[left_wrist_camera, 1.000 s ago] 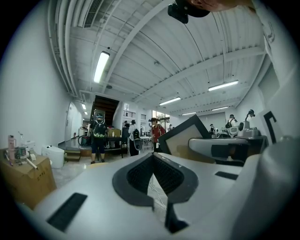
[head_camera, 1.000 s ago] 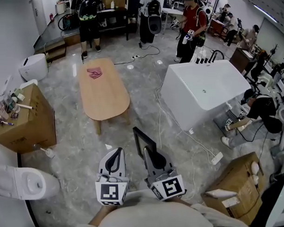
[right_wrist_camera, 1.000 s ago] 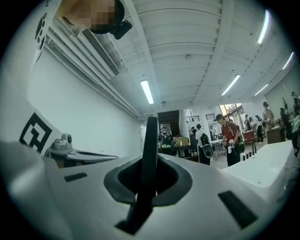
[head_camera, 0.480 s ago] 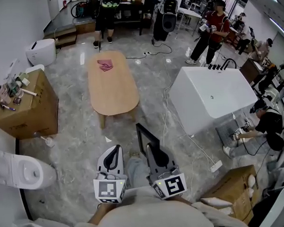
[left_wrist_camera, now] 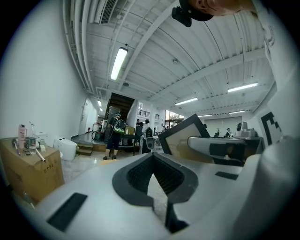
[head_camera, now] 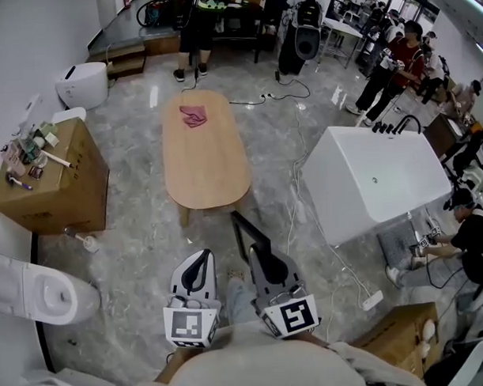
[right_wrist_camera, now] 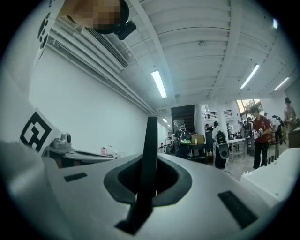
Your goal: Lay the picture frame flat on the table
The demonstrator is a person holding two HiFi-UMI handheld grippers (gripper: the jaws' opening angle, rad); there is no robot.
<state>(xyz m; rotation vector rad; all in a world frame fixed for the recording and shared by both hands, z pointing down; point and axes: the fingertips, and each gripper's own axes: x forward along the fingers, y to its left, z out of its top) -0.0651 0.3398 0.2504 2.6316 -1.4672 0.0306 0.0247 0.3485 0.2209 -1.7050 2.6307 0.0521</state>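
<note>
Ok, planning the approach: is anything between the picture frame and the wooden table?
Nothing visible: bare floor separates the picture frame, held by the right gripper, from the table. A pink cloth lies only at its far end.

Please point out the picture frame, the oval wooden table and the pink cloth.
picture frame (head_camera: 247, 237), head view, on its dark face.
oval wooden table (head_camera: 206, 166), head view, on the bare top.
pink cloth (head_camera: 194, 115), head view, on its middle.
</note>
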